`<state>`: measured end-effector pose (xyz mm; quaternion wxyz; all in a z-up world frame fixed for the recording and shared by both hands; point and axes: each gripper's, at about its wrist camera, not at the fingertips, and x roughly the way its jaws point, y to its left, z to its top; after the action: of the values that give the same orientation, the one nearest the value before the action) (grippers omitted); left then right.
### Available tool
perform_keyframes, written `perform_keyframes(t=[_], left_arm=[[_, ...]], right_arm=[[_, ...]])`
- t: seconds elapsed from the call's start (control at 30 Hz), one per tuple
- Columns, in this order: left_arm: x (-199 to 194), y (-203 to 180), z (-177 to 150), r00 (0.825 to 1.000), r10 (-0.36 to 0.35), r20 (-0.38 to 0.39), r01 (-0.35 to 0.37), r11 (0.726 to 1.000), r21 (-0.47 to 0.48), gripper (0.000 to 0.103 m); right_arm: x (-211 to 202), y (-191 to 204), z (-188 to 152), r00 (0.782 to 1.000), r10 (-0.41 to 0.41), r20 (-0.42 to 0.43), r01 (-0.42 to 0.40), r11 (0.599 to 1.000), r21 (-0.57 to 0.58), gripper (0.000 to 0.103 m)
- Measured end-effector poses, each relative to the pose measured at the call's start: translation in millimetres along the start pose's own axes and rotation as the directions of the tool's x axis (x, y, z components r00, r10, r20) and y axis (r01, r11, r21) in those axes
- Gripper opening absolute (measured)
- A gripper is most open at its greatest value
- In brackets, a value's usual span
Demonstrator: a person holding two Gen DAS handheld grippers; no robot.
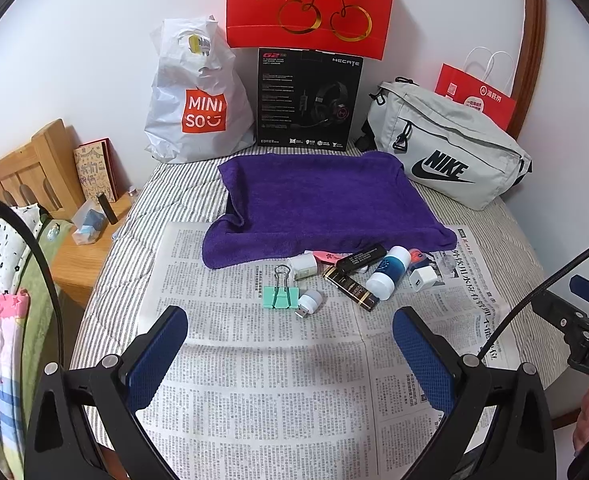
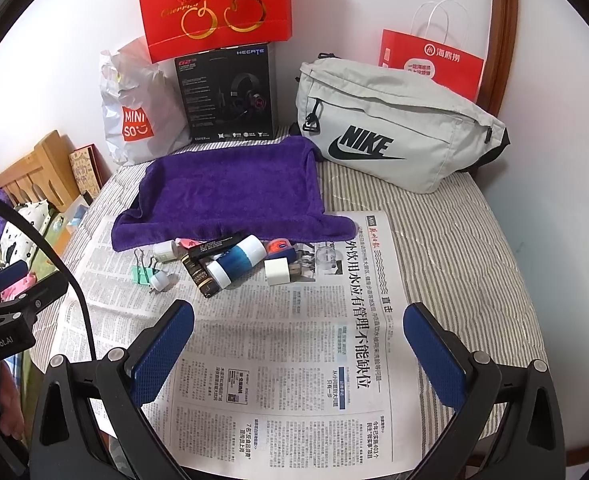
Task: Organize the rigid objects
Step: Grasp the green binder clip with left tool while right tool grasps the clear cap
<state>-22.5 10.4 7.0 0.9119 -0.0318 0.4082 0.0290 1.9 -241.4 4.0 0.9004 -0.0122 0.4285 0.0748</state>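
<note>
Both grippers, left gripper [image 1: 290,334] and right gripper [image 2: 298,330], are hovering spread wide and empty over the newspaper [image 1: 254,380], probably poised to begin sorting. Small rigid items are lying clustered at the newspaper's far edge, just before the purple towel [image 1: 318,196]: a green binder clip [image 1: 280,295], a white-and-blue bottle [image 1: 388,273] pointing diagonally away to the right, a black-gold tube [image 1: 352,289], and a white charger plug [image 1: 423,279]. Everything is resting on a striped bed [image 2: 454,240].
</note>
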Motion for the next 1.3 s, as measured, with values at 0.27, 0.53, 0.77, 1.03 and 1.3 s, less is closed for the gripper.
perform_keyframes(t=[0.27, 0.53, 0.77, 1.03, 1.3], left_arm=[[12, 5, 4, 1.000, 0.000, -0.012, 0.000, 1.000, -0.004, 0.103], [38, 11, 6, 0.999, 0.036, -0.039, -0.037, 0.999, -0.013, 0.103], [78, 18, 3, 0.996, 0.052, -0.077, -0.055, 0.998, -0.027, 0.103], [128, 13, -5, 0.991, 0.074, -0.111, -0.070, 0.997, 0.041, 0.103], [160, 27, -6, 0.986, 0.100, -0.132, -0.095, 0.995, 0.042, 0.103]], right_arm=[[10, -4, 1, 1.000, 0.009, -0.009, -0.009, 1.000, 0.006, 0.103], [30, -6, 2, 0.999, 0.019, -0.029, -0.019, 1.000, 0.002, 0.103], [54, -7, 0, 0.999, -0.008, -0.050, 0.007, 1.000, -0.020, 0.103], [82, -7, -5, 0.995, -0.032, -0.097, 0.028, 0.998, -0.047, 0.103], [108, -13, -11, 0.987, -0.055, -0.154, 0.048, 0.998, -0.050, 0.103]])
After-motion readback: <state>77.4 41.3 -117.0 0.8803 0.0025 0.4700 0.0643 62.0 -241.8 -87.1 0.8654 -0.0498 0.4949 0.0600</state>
